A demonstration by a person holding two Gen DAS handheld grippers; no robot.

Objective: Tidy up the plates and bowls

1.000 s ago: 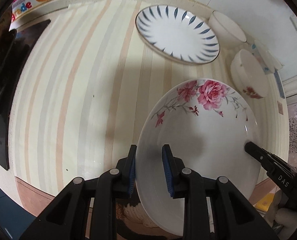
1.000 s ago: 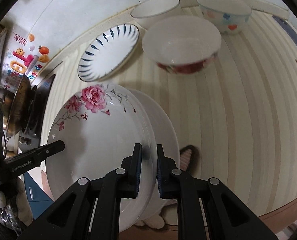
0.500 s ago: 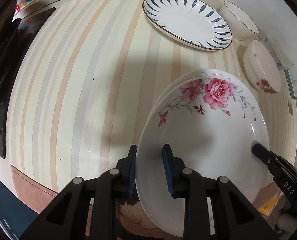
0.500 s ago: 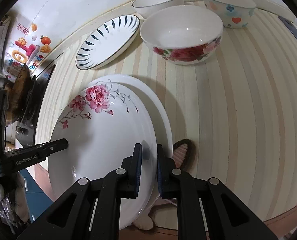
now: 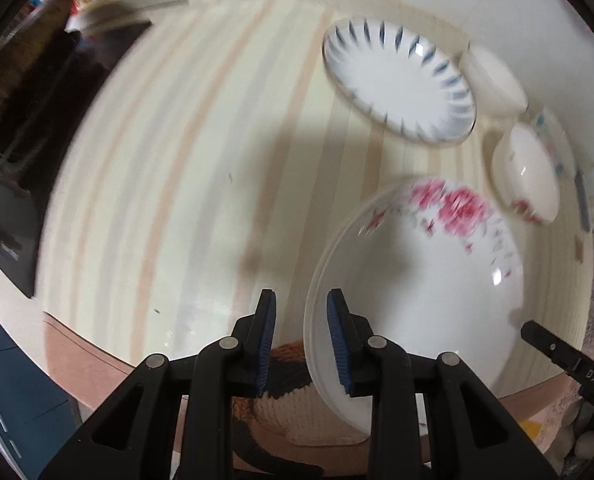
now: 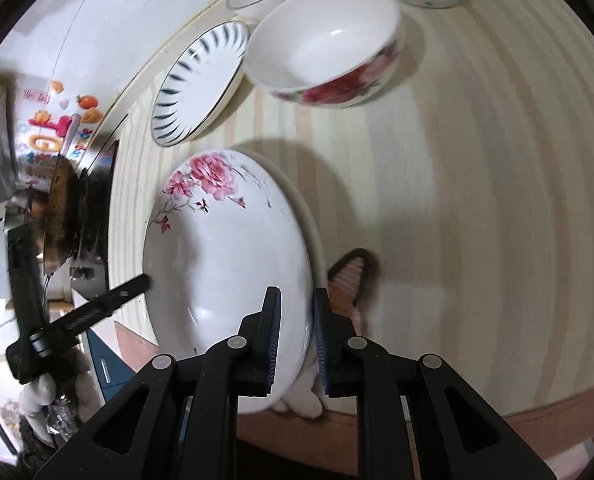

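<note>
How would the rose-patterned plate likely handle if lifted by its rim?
The rose plate looks glazed and glossy, so probably stiff but slippery. It seems ceramic, likely breakable if dropped. Resting on another white plate, it may slide when pushed.

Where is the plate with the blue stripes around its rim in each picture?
Left wrist view: the blue-striped plate lies upper right of centre, beyond the rose plate.
Right wrist view: the blue-striped plate lies upper left, partly hidden behind the rose bowl.
Shared landmark: the rose plate, sitting on a plain white plate near the table's front edge, lies in the lower middle of both pictures.
</note>
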